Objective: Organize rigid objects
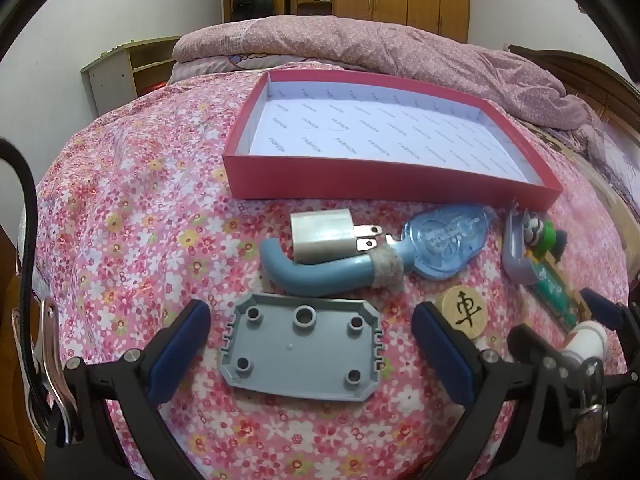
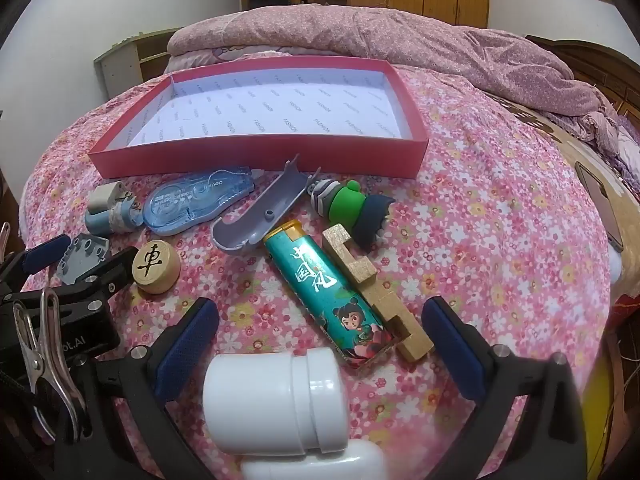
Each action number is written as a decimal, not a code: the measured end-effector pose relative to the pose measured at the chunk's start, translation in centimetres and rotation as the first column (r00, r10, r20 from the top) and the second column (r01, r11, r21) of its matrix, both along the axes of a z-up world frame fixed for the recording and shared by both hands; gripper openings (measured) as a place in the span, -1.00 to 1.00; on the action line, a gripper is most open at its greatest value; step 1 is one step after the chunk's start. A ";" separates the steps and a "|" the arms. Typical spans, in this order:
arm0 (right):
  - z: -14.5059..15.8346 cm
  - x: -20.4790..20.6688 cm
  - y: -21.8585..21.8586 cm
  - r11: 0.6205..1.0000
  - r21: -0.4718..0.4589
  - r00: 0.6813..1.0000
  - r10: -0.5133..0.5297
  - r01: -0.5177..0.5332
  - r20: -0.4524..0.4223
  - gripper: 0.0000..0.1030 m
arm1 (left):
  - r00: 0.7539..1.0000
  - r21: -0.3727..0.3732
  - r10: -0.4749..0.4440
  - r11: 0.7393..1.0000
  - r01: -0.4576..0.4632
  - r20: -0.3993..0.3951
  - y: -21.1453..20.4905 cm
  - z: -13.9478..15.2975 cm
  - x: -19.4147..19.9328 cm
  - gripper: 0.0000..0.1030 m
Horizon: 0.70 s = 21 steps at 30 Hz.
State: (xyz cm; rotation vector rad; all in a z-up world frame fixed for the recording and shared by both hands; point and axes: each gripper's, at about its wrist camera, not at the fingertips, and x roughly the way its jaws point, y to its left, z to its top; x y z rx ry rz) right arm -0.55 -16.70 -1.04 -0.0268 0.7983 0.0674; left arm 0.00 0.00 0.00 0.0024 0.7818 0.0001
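Note:
An empty red box (image 1: 392,188) with white lining lies on the flowered bedspread. In front of it are a white charger plug (image 1: 324,240), a blue curved handle (image 1: 320,276), a blue correction tape (image 1: 444,244) and a wooden chess piece (image 1: 464,312). My left gripper (image 1: 310,344) is open, its blue pads on either side of a grey plastic plate (image 1: 300,354) without touching it. My right gripper (image 2: 320,340) is open too. A white bottle (image 2: 276,400) lies on its side between its fingers, with a teal lighter (image 2: 332,300) and a notched wooden block (image 2: 376,292) just ahead.
A grey curved shell (image 2: 260,216) and a green toy figure (image 2: 352,208) lie near the box's front wall. A bunched pink quilt (image 2: 400,36) fills the back of the bed. A phone (image 2: 600,204) rests at the right edge. Wardrobes stand behind.

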 end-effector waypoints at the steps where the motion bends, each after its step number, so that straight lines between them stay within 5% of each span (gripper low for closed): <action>1: 0.0 0.0 0.0 1.000 0.000 1.000 0.000 0.000 0.000 1.00 | 1.000 0.000 0.000 1.000 0.000 -0.001 0.0 0.0 0.0 0.99; 21: 0.1 0.3 0.1 1.000 -0.005 1.000 0.011 -0.011 -0.015 1.00 | 1.000 0.000 -0.003 1.000 0.003 -0.004 0.0 0.0 0.0 0.99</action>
